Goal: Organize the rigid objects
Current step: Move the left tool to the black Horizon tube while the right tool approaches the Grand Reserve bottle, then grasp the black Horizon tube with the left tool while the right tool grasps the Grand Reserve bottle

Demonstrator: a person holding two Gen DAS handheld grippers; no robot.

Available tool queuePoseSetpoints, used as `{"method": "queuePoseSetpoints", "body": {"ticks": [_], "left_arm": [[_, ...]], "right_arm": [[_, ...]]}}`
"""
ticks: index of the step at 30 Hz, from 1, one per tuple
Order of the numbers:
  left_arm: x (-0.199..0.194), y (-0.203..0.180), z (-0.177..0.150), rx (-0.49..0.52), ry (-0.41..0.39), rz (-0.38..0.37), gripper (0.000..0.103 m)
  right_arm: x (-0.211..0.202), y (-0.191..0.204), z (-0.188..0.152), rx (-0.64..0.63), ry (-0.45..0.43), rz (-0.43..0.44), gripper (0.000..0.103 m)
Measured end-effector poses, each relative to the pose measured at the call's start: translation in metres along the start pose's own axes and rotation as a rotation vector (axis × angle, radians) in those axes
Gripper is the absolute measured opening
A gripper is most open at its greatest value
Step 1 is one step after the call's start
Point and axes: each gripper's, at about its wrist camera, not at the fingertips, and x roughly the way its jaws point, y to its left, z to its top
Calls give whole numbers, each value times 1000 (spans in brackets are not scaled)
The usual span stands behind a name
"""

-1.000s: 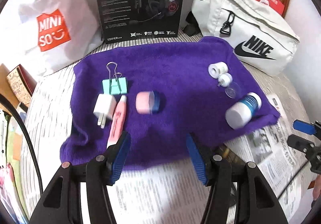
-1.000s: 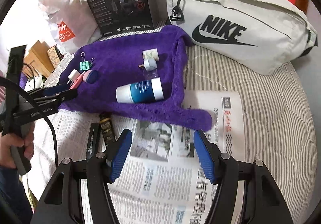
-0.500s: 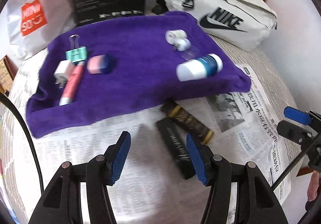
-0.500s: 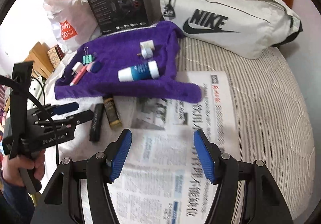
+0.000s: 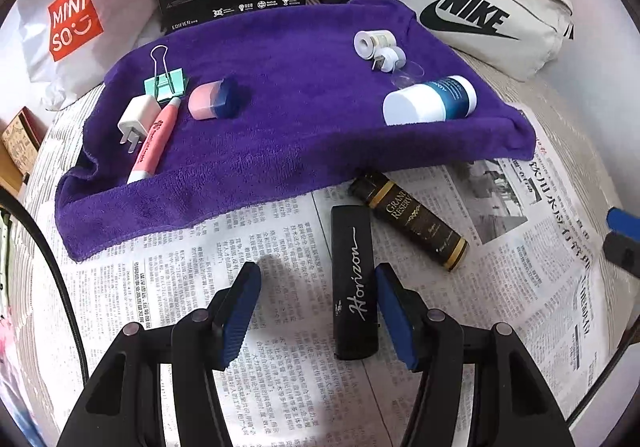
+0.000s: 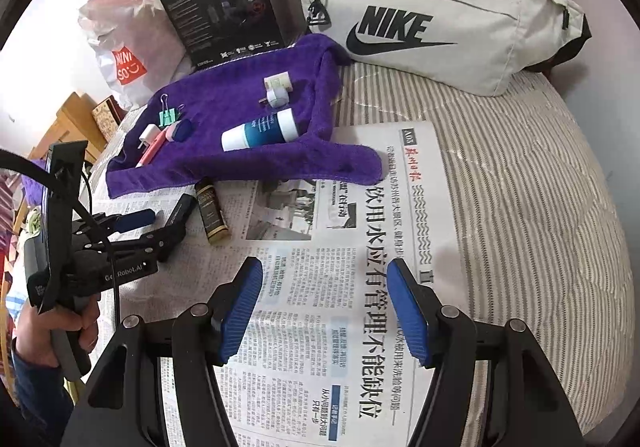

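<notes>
Blue-padded fingers (image 5: 240,303) of the left gripper (image 5: 316,305) are standing apart, empty, over the black Horizon case (image 5: 354,283) lying on the newspaper (image 5: 520,247) beside the Grand Reserve tube (image 5: 416,225), at the purple towel's (image 5: 288,107) near edge. Right gripper (image 6: 326,309) is hovering half-spread, empty, above newsprint. Blue-and-white bottle (image 5: 430,101), binder clip (image 5: 166,81), charger plug (image 5: 136,119) and pink pen (image 5: 154,141) are lying on the towel.

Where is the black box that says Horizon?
In the left wrist view the black Horizon box lies on the newspaper below the purple towel, beside the gold-banded tube.
</notes>
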Motion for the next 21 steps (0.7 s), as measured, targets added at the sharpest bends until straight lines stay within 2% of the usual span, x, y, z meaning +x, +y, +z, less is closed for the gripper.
{"method": "queuePoseSetpoints", "body": {"ticks": [5,7,10,15,21], "left_arm": [[2,-10,-1,52,-18,-10,52],[2,-14,-1,72,-29,-10,38],[-1,-16,-2,90,-31,-32,23],[-6,-7,-5,83,-22,-66,22],[-4,-14,-5,112,-21,-20,23]], "right_arm": [[6,6,-3,-18,18,9,64],[7,7,-4,-24,23,10,64],[9,8,-6,-32,29,6,64],[11,6,-7,-25,36,0,64],[13,9,-7,-30,41,1,64]]}}
